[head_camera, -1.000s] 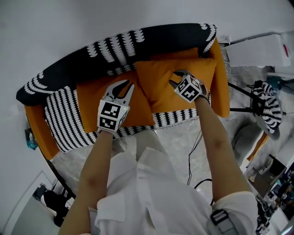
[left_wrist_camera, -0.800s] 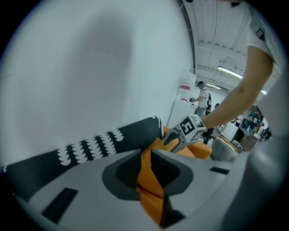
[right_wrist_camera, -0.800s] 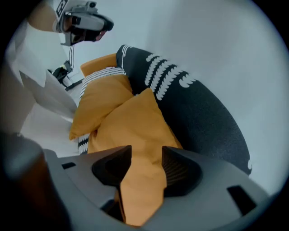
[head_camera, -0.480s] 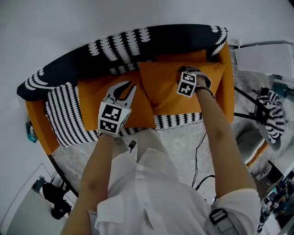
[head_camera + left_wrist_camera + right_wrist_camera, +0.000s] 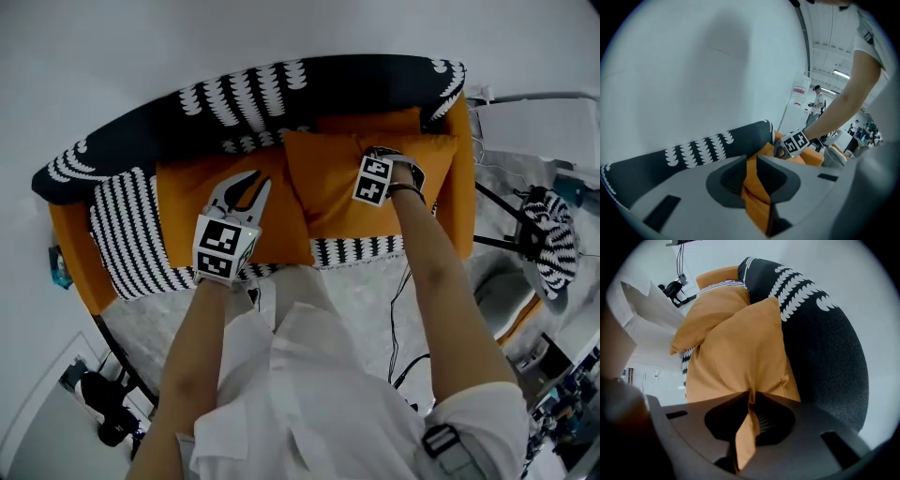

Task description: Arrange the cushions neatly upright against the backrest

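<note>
Black scallop-print backrest (image 5: 253,89) behind plump orange left cushion (image 5: 183,216) pinched by left claw (image 5: 255,181), right cushion (image 5: 323,187) by just-closed right claw (image 5: 751,401).

A sofa (image 5: 281,70) is set on a mottled grey floor (image 5: 361,291). Its black backrest (image 5: 141,150) is patterned with white marks, its seat (image 5: 127,234) is striped black and white, and orange armrests (image 5: 461,187) are seen at both ends. Two orange cushions are carried on the seat, their far edges brought up to the backrest. The left cushion (image 5: 183,197) is overlapped at its edge by the right cushion (image 5: 323,187). A striped strip of seat is left showing in front of them.
</note>
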A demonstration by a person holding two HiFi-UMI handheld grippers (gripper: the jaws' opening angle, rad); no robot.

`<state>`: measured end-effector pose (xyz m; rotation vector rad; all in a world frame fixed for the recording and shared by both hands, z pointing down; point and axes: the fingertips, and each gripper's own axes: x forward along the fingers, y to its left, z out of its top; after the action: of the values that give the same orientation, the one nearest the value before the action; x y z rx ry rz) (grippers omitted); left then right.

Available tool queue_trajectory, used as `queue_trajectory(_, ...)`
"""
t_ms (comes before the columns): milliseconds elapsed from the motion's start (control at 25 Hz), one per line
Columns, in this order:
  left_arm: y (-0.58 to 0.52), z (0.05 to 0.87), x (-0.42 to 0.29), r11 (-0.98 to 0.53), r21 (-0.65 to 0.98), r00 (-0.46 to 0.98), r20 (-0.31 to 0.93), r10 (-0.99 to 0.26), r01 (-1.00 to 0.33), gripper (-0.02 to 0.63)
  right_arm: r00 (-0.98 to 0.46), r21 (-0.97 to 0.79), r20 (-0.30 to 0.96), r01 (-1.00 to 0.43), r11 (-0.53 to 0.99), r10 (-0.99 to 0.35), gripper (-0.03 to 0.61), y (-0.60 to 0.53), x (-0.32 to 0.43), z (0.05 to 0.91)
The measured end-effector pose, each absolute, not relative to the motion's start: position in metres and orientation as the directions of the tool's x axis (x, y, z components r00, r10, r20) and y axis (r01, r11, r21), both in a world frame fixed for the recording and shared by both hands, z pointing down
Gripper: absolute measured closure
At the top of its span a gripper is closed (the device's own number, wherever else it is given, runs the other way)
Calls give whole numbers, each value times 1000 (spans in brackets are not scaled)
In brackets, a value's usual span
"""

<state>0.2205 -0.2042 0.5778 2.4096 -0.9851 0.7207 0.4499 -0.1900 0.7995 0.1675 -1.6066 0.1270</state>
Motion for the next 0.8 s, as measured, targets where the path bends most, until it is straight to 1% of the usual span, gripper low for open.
queue_trajectory(40,-204,577,220,-650,197,612,606,-508,-734,535,-39,17,999,-190,982,-25,542,-188,450,797)
queue_trajectory(120,-202,574,222,-648,202,616,601,-510,-734,535,-43,7,999,-203,979,-16,557,-186,450,790)
queue_trajectory(600,-191,535,237,-678,189,649,547,-529,-711,535,-5,-9,1000,-191,982,8,561,-159,455,742)
queue_trajectory(800,-177,519,233,-678,193,656,534,-534,-709,535,28,17,1000,-204,979,-12,561,-147,468,712)
